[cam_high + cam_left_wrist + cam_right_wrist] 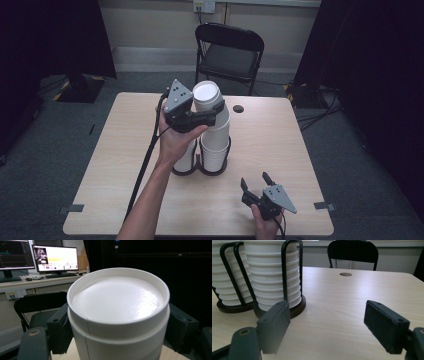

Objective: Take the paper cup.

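Two stacks of upside-down white paper cups stand in a black wire holder at the table's middle. The right stack is taller than the left stack. My left gripper is shut on the top cup of the right stack, which tilts slightly and still overlaps the cups below. In the left gripper view that cup sits between the pads, bottom upward. My right gripper rests open near the front right of the table with nothing between its fingers. In the right gripper view the holder and stacks lie ahead left of my right gripper.
A black folding chair stands beyond the table's far edge. A small round hole lies in the tabletop right of the cups. Monitors on a desk show far off. Dark curtains hang on both sides.
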### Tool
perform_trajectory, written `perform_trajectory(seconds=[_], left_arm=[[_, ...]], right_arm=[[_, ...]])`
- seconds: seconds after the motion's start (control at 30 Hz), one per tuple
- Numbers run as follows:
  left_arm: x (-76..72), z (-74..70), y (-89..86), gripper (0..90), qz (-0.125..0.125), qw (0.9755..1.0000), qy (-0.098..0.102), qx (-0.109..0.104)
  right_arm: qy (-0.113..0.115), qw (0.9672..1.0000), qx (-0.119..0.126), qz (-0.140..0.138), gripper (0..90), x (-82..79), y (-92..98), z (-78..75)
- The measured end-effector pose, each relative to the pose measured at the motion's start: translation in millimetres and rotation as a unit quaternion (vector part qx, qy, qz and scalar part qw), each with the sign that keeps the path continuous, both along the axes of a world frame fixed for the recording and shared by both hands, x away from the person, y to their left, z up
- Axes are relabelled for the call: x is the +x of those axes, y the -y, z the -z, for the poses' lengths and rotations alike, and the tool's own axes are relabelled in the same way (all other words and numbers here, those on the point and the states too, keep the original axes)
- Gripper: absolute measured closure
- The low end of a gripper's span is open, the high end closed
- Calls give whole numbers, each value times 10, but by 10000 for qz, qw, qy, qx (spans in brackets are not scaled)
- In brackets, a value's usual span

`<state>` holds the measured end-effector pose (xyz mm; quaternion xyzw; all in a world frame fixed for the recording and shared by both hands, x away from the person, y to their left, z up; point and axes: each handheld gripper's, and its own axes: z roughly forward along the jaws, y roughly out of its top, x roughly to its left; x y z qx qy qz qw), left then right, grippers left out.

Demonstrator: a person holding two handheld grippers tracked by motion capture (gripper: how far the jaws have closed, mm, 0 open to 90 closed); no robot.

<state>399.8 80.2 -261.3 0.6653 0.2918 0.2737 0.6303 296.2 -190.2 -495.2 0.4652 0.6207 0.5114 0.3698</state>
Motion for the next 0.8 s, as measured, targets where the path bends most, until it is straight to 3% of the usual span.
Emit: perform_trajectory(seconds=[0.43, 0.57, 0.63, 0.73, 0.8], left_arm=[[-187, -109, -69, 213, 120, 9998, 102, -119], [-245, -121, -88, 214, 173, 9997, 148, -28], [-294, -115, -99, 214, 100, 9996, 263, 12], [-322, -111, -126, 214, 175, 9996, 191, -85], [-341, -103, -141, 214, 172, 9996, 209, -17]], right_arm=[[3, 10000, 3, 0, 202, -2, 0, 0], [2, 10000, -4, 4, 202, -1, 0, 0], [6, 10000, -14, 1, 203, 0, 0, 0], [-5, 10000, -24, -3, 202, -1, -3, -1], [-8, 10000, -26, -6, 202, 0, -2, -1]])
